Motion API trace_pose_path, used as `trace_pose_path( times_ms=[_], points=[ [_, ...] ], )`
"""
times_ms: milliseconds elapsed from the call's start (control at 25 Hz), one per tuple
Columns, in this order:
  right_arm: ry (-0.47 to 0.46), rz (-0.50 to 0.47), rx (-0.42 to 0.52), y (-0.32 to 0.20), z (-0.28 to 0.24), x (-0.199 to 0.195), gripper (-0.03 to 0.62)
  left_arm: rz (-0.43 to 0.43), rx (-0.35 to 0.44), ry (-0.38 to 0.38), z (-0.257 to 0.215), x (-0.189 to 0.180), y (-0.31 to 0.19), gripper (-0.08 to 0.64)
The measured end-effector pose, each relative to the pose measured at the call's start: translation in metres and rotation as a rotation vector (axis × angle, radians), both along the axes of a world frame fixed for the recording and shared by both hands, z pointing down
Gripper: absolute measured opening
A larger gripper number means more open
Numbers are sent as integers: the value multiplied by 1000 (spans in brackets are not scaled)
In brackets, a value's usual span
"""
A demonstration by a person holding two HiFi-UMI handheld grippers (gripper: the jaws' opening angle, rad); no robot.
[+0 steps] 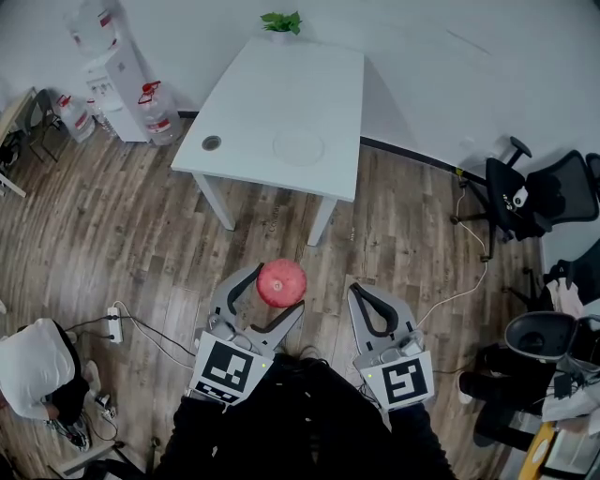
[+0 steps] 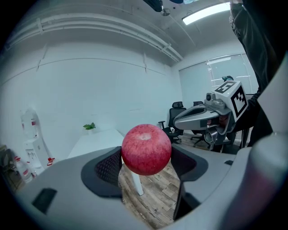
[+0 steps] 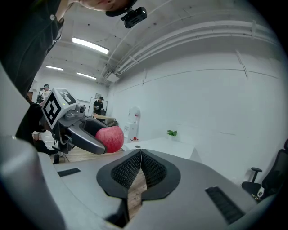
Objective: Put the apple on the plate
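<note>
My left gripper (image 1: 278, 289) is shut on a red apple (image 1: 281, 282), held in the air above the wooden floor; in the left gripper view the apple (image 2: 146, 149) sits between the two dark pads. My right gripper (image 1: 372, 295) hangs beside it, shut with nothing in it, its pads touching at the tips (image 3: 140, 152). In the right gripper view the apple (image 3: 110, 138) shows at the left in the other gripper. A clear plate (image 1: 299, 147) lies on the white table (image 1: 281, 103) ahead, far from both grippers.
A small dark round thing (image 1: 211, 143) lies on the table's left corner and a potted plant (image 1: 282, 22) stands at its far edge. Water bottles and a dispenser (image 1: 112, 84) stand at the left wall. Office chairs (image 1: 534, 197) are at the right. A crouching person (image 1: 37, 370) and a power strip (image 1: 114, 323) are at the left.
</note>
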State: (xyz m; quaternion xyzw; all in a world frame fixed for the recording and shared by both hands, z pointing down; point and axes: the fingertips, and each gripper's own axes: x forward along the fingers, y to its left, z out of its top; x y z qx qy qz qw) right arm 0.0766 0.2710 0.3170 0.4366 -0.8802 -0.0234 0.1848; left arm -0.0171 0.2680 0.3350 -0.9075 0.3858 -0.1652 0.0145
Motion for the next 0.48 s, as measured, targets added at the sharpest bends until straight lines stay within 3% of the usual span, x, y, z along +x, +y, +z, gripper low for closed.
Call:
trace_pose_path(
  times_ms=[480],
  points=[
    [14,12,32,-4,-10,-26,41,-8,27,17,-10,-30,-7,352]
  ],
)
